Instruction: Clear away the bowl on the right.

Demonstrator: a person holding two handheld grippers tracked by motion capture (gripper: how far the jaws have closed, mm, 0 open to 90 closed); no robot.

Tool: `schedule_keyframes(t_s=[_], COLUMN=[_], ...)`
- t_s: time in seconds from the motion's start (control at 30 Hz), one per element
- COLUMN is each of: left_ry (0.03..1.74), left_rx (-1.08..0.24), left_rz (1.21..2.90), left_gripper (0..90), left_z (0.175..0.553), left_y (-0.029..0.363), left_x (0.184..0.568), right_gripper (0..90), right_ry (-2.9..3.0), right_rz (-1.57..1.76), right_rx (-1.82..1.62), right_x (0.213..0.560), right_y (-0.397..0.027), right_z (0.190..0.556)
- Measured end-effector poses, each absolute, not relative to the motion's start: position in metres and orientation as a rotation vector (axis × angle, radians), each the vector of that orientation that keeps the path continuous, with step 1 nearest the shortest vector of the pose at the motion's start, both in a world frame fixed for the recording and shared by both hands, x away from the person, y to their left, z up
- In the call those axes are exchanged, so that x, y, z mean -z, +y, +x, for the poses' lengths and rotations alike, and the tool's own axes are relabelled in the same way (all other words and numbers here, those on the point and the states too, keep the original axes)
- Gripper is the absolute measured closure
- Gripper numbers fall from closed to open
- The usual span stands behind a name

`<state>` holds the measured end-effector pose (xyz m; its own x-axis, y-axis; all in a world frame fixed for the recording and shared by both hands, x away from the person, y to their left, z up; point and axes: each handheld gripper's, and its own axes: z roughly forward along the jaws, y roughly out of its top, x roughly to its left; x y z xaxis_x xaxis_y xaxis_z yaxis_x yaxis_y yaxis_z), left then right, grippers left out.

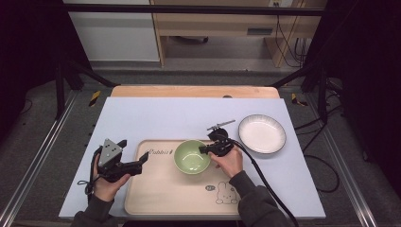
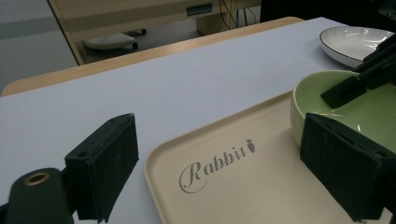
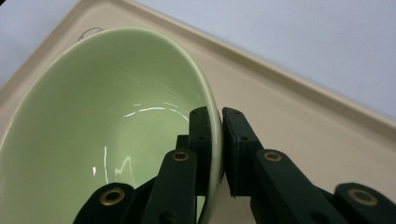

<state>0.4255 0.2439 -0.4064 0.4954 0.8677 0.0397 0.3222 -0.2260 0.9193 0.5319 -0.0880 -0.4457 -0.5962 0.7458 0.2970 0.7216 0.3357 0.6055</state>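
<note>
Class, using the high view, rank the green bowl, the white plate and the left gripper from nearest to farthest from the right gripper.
1. Green bowl: its rim is clamped in the right gripper.
2. White plate: off the tray, to the right.
3. Left gripper: at the tray's left edge.

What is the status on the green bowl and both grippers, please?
Right gripper shut on green bowl rim. Bowl sits on beige tray. Left gripper open at tray's left edge. White plate off to the side.

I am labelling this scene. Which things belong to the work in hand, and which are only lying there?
In the work:
green bowl, its rim pinched by the right gripper
beige tray, under the bowl

Lying about:
white plate, on the mat beside the tray
left gripper, open, holding nothing
</note>
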Motion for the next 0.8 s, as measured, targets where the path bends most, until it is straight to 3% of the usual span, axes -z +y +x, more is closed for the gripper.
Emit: schedule_keyframes(t_s=[0.67, 0.8], left_ry=[1.003, 1.004], left_rx=[-0.719, -0.720], left_rz=[1.778, 1.777], left_gripper=[11.4, 11.4], left_z=[0.4254, 0.4252], left_y=[0.2445, 0.2455], left_x=[0.4060, 0.4054], right_gripper=[83.2, 77.4], right_ry=[2.546, 2.515], right_rz=[1.377, 1.340], right_rx=[-1.114, -1.136], right_x=[0.4496, 0.4443], right_y=[-0.0881, -0.0903], right_z=[0.5340, 0.5324])
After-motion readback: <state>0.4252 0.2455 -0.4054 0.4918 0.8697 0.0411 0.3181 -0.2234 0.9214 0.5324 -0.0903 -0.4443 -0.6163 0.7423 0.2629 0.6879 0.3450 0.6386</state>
